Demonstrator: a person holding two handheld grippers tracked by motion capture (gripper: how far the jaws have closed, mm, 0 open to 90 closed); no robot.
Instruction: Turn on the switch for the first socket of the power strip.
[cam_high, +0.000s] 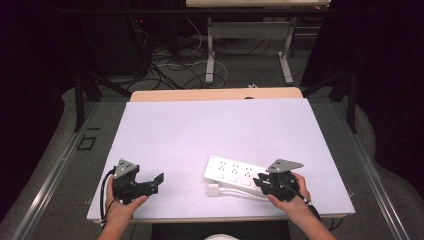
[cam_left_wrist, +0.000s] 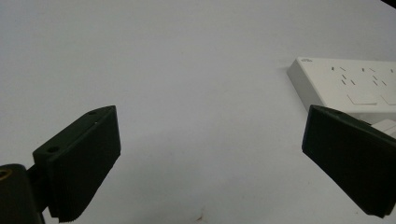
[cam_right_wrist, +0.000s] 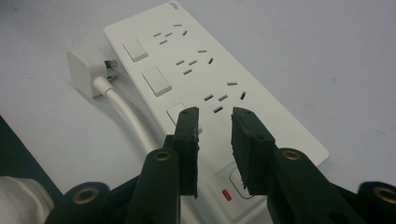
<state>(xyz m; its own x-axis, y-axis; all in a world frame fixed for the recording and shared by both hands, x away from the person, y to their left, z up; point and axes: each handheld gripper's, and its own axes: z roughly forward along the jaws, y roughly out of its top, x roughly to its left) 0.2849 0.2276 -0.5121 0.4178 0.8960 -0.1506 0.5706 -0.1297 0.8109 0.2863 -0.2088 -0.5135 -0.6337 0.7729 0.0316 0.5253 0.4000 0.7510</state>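
A white power strip (cam_high: 235, 172) with several sockets and switches lies on the white table (cam_high: 200, 130) toward the front right. Its white plug (cam_high: 213, 190) rests beside it, at the end of a white cable (cam_right_wrist: 126, 114). My right gripper (cam_high: 260, 182) hovers over the strip's near end (cam_right_wrist: 210, 79). Its jaws (cam_right_wrist: 215, 116) stand a narrow gap apart with nothing between them. A red indicator (cam_right_wrist: 227, 195) shows on the strip just under the jaws. My left gripper (cam_high: 157, 184) rests at the front left, wide open (cam_left_wrist: 210, 154) and empty, pointing toward the strip (cam_left_wrist: 355, 86).
The table's front edge runs just below both hands. A wooden strip (cam_high: 215, 94) borders the far edge. Behind it stand another table's metal legs (cam_high: 210, 55) and loose cables on the floor. Metal rails run along both sides of the table.
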